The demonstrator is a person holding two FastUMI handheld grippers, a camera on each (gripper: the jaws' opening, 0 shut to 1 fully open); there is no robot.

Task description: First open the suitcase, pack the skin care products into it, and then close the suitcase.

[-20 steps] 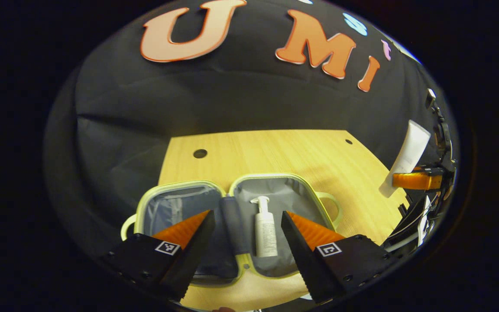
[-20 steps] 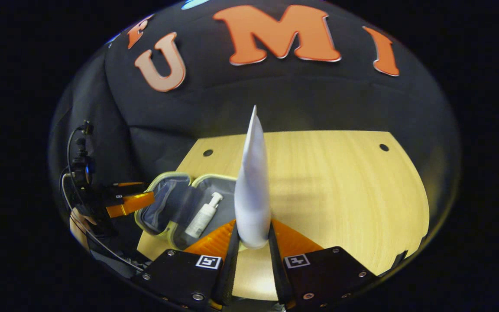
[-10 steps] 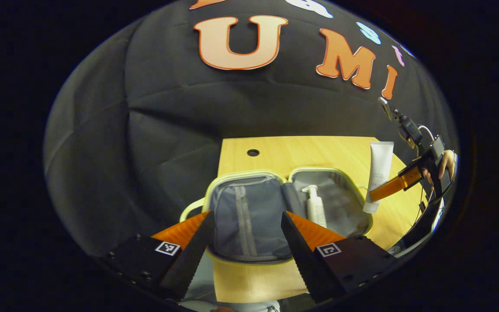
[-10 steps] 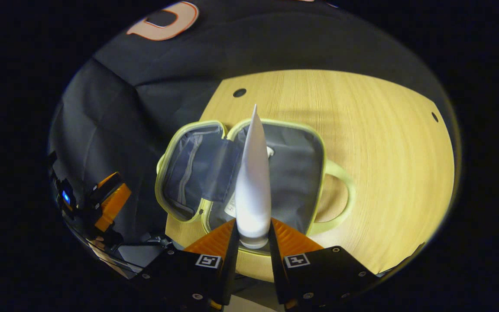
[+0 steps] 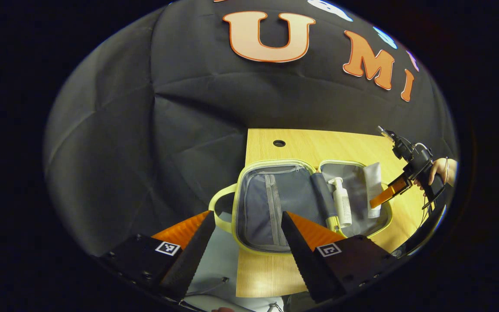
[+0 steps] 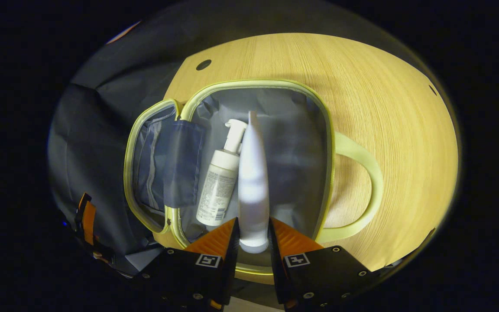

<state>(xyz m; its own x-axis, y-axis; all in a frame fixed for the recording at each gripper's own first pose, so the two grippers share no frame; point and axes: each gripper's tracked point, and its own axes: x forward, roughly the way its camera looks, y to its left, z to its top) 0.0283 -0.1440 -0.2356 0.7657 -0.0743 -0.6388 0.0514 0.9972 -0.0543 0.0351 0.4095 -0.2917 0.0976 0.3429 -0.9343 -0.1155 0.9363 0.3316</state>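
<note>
On the bench (image 6: 388, 104), right gripper (image 6: 253, 236), clamped on the tube (image 6: 253, 182), has dropped into the open suitcase (image 6: 319, 125) beside 1 bottle (image 6: 217, 186); left gripper (image 5: 247, 234) idle, spread.

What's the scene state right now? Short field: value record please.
suitcase: open flat on the wooden table, both halves lining up
pump bottle: lying in the right half
white tube: held at its cap end by the right tool, lowered into the right half beside the pump bottle
left tool: open, holding nothing, off the suitcase's left side
stage: second item going in; suitcase not yet closed
</note>
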